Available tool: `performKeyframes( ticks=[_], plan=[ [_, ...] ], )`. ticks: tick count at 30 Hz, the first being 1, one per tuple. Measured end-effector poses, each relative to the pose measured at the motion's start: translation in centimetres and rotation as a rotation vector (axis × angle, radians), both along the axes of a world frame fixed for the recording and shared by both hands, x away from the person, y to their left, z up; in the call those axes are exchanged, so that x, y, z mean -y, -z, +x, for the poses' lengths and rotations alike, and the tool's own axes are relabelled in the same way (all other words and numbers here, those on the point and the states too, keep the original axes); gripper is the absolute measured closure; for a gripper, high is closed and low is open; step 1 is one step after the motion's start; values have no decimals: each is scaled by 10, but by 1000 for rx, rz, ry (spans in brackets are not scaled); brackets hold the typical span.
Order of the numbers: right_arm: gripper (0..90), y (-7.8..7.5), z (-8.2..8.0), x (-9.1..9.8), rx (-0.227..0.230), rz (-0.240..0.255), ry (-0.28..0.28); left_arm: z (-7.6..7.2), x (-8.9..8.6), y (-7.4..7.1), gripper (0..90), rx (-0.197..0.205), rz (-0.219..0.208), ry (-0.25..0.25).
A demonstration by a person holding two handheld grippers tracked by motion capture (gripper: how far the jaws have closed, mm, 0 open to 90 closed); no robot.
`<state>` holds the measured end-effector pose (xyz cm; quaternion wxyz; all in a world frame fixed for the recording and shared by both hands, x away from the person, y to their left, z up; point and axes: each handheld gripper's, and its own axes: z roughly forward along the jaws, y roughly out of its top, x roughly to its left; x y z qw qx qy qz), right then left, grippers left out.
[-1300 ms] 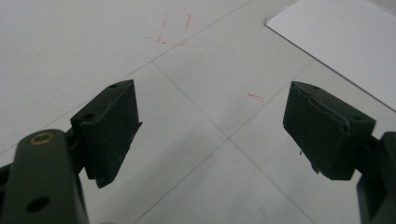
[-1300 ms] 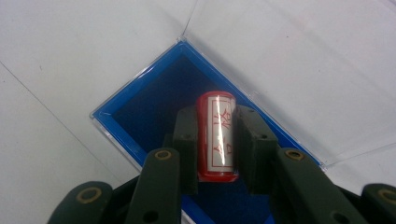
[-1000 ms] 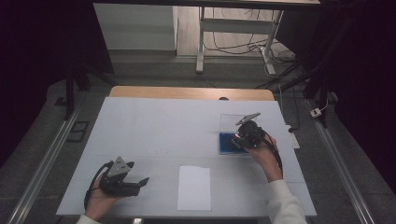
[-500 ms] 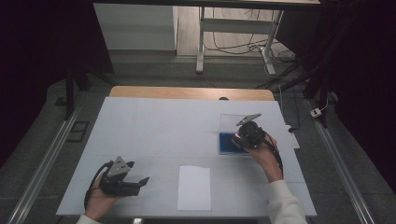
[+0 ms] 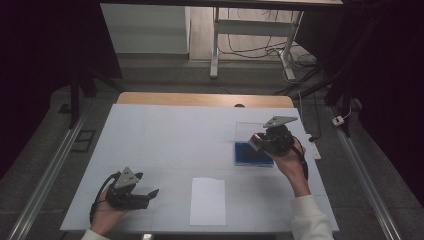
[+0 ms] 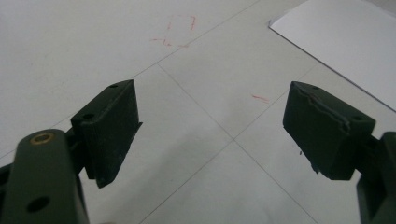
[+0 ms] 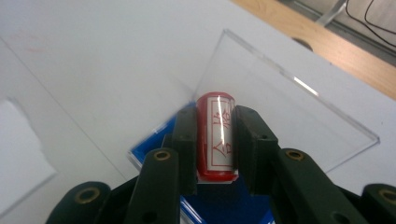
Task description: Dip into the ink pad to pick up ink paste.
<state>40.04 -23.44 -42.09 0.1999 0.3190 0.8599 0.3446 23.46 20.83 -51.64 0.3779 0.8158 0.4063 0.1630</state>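
**Right now: stamp clamped over the ink pad, paper waiting**

Right gripper (image 5: 259, 142) sits at the right side of the table (image 5: 165, 130), mid-depth, jaws pressed together on a red stamp (image 7: 215, 135). In the right gripper view the stamp lies between the two black pads, gripped on its sides, white label with red characters facing the camera. Side grip makes sense: it leaves the stamp's end face free to meet ink and paper.

Under and just beyond the jaws is a blue ink pad (image 5: 252, 154), its clear lid (image 7: 285, 107) swung open and standing tilted at the far side. Lid is up so the pad surface is reachable from above. Whether the stamp touches the pad, cannot tell; in the high view the gripper looks raised a bit over it.

White paper (image 5: 207, 200) lies flat at the near edge, centre, well apart from the pad and to its left. Likely the target for the print, put within easy reach of both hands.

Left gripper (image 5: 145, 196) rests low at the near left, jaws wide apart, nothing between them; its own view shows bare table with faint red marks and a corner of the paper (image 6: 345, 42). Judged idle, probably parked close to the paper to pin it down when stamping comes.

Next step, as a guess: carry the stamp left and nearer, onto the paper.
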Motion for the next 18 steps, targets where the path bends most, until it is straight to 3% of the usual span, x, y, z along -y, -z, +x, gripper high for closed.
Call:
performKeyframes(
  ticks=[8,18],
  plan=[
    [705,-9,-6,-6,9,24,-8,0,-1,0,187,2,2,-1],
    [705,3,4,-8,-23,-35,24,0,-1,1,187,0,3,-3]
  ],
)
